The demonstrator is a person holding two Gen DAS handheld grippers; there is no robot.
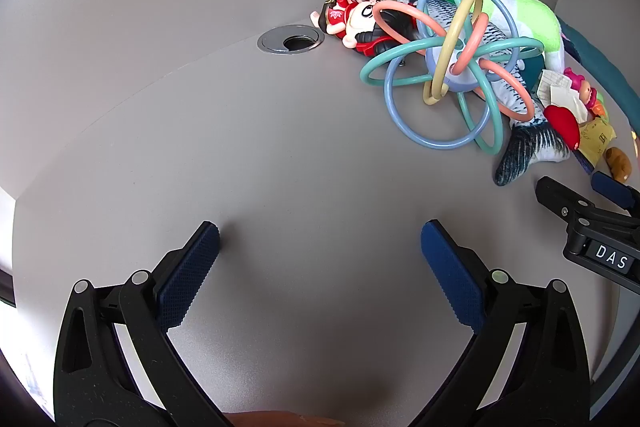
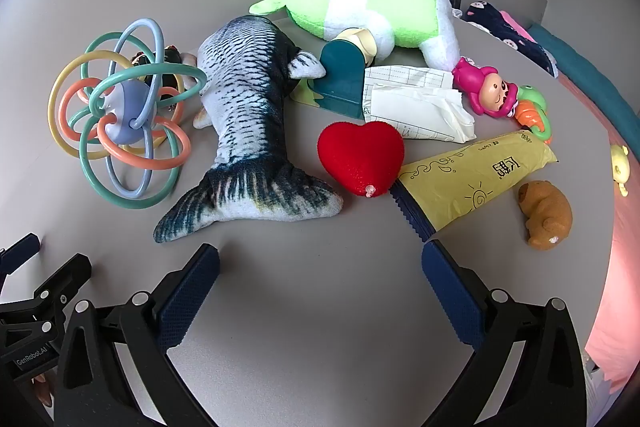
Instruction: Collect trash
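Both grippers sit nearest the lens, tilted down over the grey table. Right gripper: fingers spread wide, nothing between them, bare table under. Left gripper: fingers also wide apart, empty, over bare table left of the pile.

Trash, right wrist view: yellow wrapper lies flat, right of centre, its near end just beyond the right fingertip, touching the red heart on its left. Crumpled paper lies just beyond the wrapper, between the teal piece and the pink doll.

Rest of pile, big to small:
- fish plush, centre, tail toward the camera, near the left fingertip.
- green plush, far, behind the paper.
- ring toy, left of the fish.
- red heart, touching the fish tail's right side or just beside it, cannot tell.
- teal piece, upright, on the paper's left edge.
- pink doll, right of the paper, carrot toy beside it.
- brown animal, near right, apart from the wrapper.

Left wrist view: red figurine lies far, beside the ring toy; round cable port in the table to its left.
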